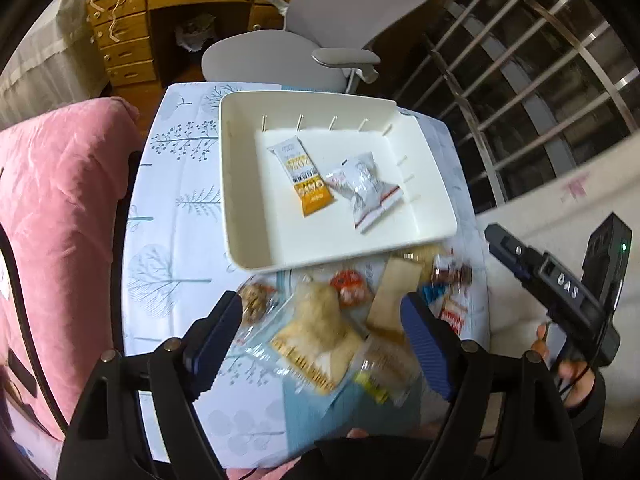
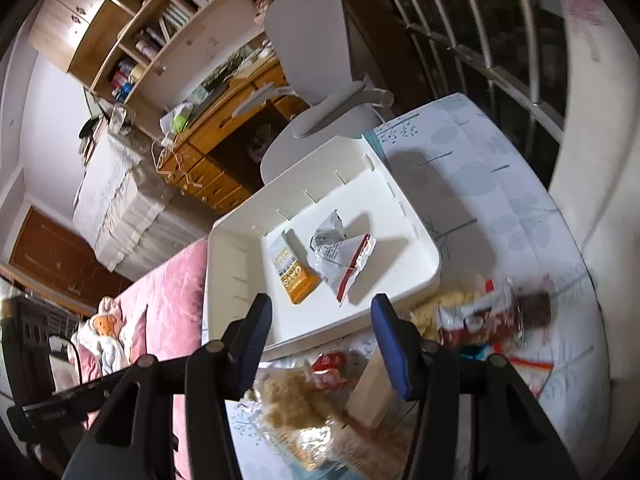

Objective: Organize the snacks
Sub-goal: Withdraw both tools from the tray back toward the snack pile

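Left tool [image 1: 320, 320]: jaws apart, empty, poised above the loose snack pile [image 1: 320, 332], likely choosing one.
Right tool [image 2: 320, 332]: jaws apart, holding nothing, aimed toward the white tray's [image 2: 224, 280] near rim.
Tray: on the worktop [image 1: 180, 200], already holding an orange bar [image 1: 302, 178] and a silver packet [image 1: 366, 192].

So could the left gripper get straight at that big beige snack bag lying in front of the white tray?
Probably yes. The left gripper hangs right over the beige snack bag with its jaws open and empty, and nothing lies on top of the bag. Other packets crowd its sides, so it might nudge one. The white tray lies beyond.
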`<state>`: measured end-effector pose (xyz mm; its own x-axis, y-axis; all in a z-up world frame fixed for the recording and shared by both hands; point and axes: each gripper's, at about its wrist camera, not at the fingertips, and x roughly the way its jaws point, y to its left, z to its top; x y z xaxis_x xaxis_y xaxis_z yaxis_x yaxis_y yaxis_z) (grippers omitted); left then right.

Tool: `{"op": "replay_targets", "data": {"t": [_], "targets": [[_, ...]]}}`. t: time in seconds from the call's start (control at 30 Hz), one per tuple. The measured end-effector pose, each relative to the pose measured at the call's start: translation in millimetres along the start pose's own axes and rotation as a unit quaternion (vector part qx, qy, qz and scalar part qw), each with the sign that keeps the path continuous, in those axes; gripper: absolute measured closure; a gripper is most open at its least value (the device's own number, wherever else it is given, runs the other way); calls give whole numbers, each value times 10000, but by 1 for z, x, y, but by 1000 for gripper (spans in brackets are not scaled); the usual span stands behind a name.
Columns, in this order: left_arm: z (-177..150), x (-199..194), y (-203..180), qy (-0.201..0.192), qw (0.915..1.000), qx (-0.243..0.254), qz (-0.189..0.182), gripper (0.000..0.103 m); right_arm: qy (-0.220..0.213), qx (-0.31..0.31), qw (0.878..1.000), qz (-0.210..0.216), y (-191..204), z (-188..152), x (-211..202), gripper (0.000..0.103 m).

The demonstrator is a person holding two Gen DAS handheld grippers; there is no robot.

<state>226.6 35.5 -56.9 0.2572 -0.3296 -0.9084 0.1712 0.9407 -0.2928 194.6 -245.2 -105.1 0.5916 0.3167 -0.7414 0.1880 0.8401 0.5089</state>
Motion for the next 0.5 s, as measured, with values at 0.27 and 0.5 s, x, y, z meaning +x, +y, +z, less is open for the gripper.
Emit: {"op": "replay_targets", "data": {"t": [0.27,0.5], "targets": [[-36,-42,26,-20,9973,723,-123,21,-450,370,9981,-222,29,-56,-37,51],[-58,-56,44,58,9915,1245,-369,21,-794,764,9931,-403,48,-116,-59,51]]}}
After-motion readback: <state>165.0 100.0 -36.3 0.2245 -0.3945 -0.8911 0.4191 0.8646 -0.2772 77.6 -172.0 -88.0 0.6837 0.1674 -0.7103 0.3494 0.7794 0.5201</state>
